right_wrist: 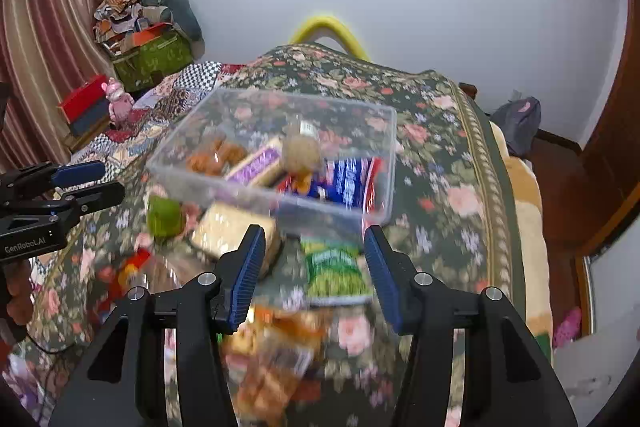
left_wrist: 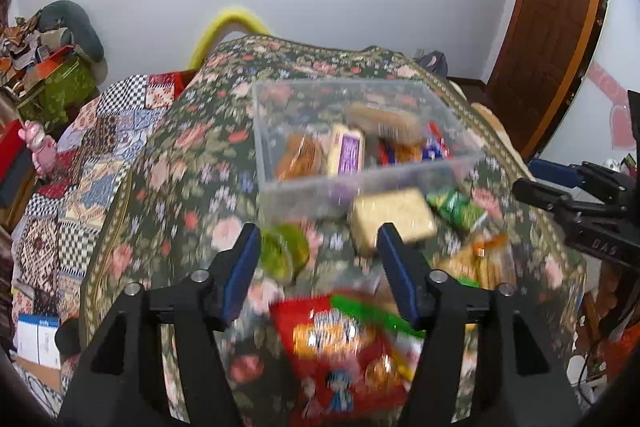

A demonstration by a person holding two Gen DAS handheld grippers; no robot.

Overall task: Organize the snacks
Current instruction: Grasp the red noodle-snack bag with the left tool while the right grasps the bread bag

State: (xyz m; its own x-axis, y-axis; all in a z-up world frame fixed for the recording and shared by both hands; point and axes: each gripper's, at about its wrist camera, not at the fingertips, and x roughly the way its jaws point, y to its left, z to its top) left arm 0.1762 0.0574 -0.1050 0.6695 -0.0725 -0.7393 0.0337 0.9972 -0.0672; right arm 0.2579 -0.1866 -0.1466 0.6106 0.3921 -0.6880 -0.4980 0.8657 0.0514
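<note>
A clear plastic bin (left_wrist: 468, 163) (right_wrist: 172, 169) sits on the floral cloth and holds several snack packs, among them a purple-labelled bar (left_wrist: 347, 153) (right_wrist: 256, 163). In front of it lie a beige cracker pack (left_wrist: 394, 219) (right_wrist: 224, 231), a green round snack (left_wrist: 286, 253) (right_wrist: 164, 213), a green packet (left_wrist: 458, 207) (right_wrist: 336, 269), an orange clear bag (left_wrist: 476, 261) (right_wrist: 276, 355) and a red bag (left_wrist: 344, 351). My left gripper (left_wrist: 316, 239) is open and empty above the red bag. My right gripper (right_wrist: 316, 241) is open and empty above the green packet.
The floral cloth (left_wrist: 180, 187) (right_wrist: 440, 163) covers a raised surface that drops off at its sides. A patchwork quilt (left_wrist: 80, 163) lies to the left. Boxes and clutter (right_wrist: 148, 47) stand at the far left wall. A wooden door (left_wrist: 552, 27) is on the right.
</note>
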